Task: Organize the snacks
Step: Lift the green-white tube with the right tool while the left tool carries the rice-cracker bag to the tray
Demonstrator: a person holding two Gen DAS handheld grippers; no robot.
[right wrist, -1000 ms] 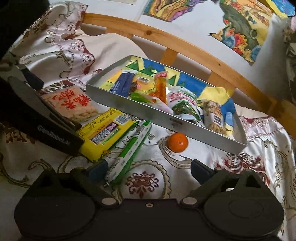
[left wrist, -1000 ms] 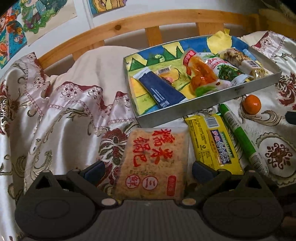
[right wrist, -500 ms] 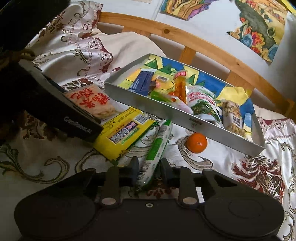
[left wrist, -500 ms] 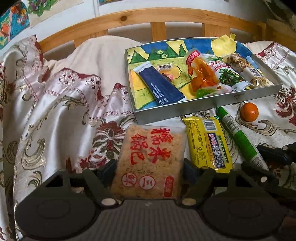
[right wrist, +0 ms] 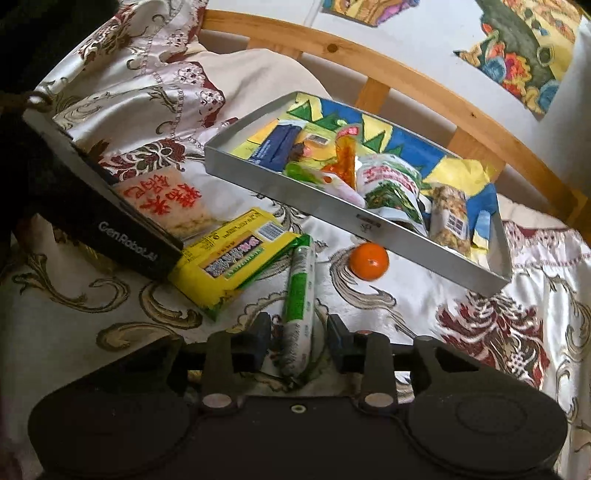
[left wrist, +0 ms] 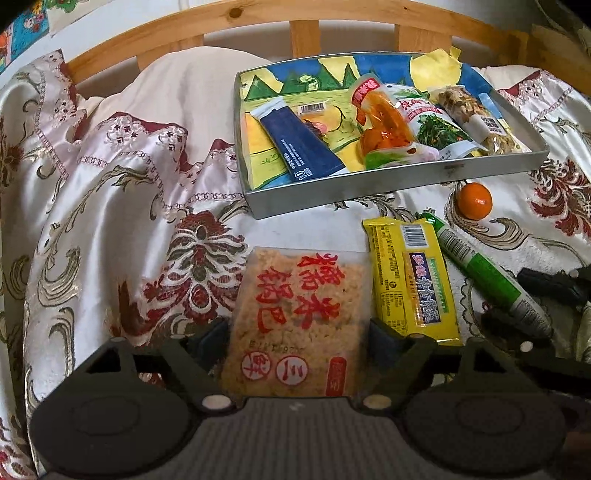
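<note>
A clear rice cracker packet with red characters lies on the satin bedspread. My left gripper has its pads against the packet's two sides, and its jaws are opening slightly. The same packet shows at the left of the right wrist view. A green and white tube snack lies between the fingers of my right gripper. Its jaws are opening, with a gap on each side of the tube. A silver tray beyond holds several snack packets.
A yellow packet lies between the cracker packet and the green tube. A small orange rests against the tray's front wall. A wooden bed rail runs behind the tray. Bedspread folds rise at the left.
The left jaws closed in from wide apart onto the cracker packet's sides. The right gripper moved onto the green tube, pinched it, and now its pads stand slightly off it.
</note>
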